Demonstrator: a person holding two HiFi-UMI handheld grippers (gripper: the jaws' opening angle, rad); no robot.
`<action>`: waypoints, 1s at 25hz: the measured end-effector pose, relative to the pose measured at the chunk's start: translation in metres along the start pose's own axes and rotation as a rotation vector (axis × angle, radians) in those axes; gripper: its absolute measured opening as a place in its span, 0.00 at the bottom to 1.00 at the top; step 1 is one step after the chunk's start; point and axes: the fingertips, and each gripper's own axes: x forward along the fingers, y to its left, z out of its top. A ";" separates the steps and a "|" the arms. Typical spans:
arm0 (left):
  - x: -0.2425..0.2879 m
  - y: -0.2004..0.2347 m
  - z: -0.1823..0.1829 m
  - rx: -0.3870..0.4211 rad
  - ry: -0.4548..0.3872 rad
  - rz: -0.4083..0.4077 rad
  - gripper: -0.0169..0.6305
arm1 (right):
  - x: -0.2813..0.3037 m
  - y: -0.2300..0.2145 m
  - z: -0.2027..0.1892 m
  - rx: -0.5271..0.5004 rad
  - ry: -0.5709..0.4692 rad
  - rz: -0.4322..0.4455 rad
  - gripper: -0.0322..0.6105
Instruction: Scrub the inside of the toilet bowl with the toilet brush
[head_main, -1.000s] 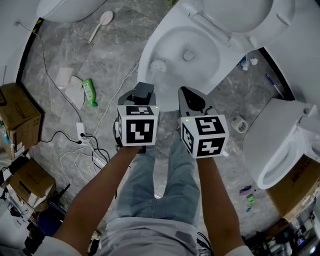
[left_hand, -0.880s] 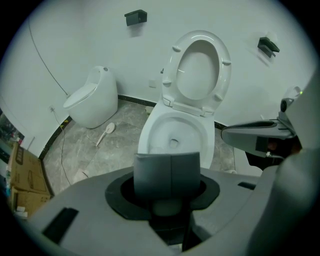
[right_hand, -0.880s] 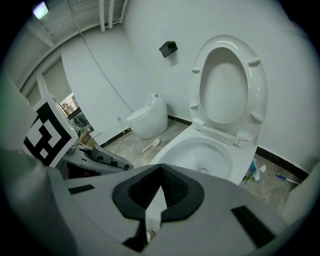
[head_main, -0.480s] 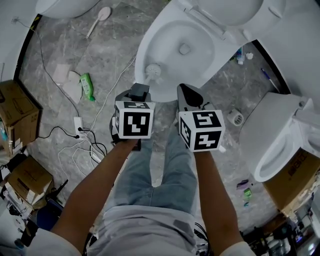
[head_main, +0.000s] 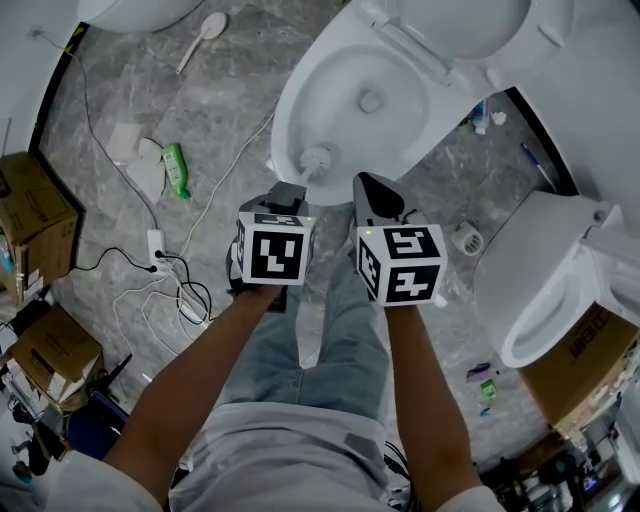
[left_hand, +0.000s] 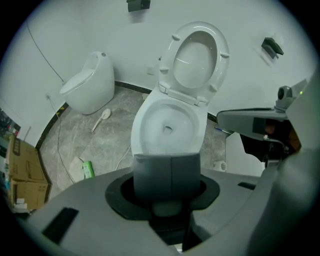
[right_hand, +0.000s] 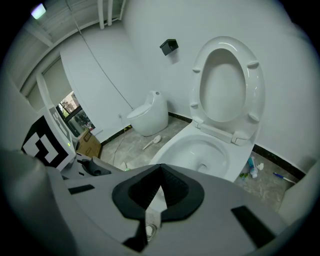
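The white toilet bowl (head_main: 370, 100) stands open at the top of the head view, its lid (head_main: 470, 25) raised. The toilet brush's white bristled head (head_main: 316, 158) rests at the bowl's near left rim. Right behind it is my left gripper (head_main: 287, 192), shut on the brush's handle, which its grey jaws hide. In the left gripper view the shut jaws (left_hand: 167, 172) cover the bowl's (left_hand: 167, 125) near edge and the brush. My right gripper (head_main: 375, 195) hovers beside it, shut with nothing in it. In the right gripper view its jaws (right_hand: 160, 170) meet before the bowl (right_hand: 200, 150).
A second white toilet (head_main: 560, 280) stands at the right and another white fixture (left_hand: 90, 82) at the far left. A loose white brush (head_main: 205, 40), a green bottle (head_main: 176, 170), cables (head_main: 175, 280) and cardboard boxes (head_main: 35, 215) lie on the grey floor.
The brush head has slid from inside the bowl's left side back to its near rim as my left gripper drew toward me. The right gripper kept its place alongside.
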 end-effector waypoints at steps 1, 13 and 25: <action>0.000 -0.004 -0.001 0.001 0.004 -0.006 0.27 | 0.000 -0.002 0.001 0.001 0.000 0.000 0.05; 0.003 -0.050 0.006 -0.081 0.033 -0.077 0.27 | 0.007 -0.019 0.014 -0.030 0.017 0.060 0.05; 0.020 -0.065 0.033 -0.093 -0.011 -0.196 0.27 | 0.029 -0.041 0.029 -0.049 0.011 0.033 0.05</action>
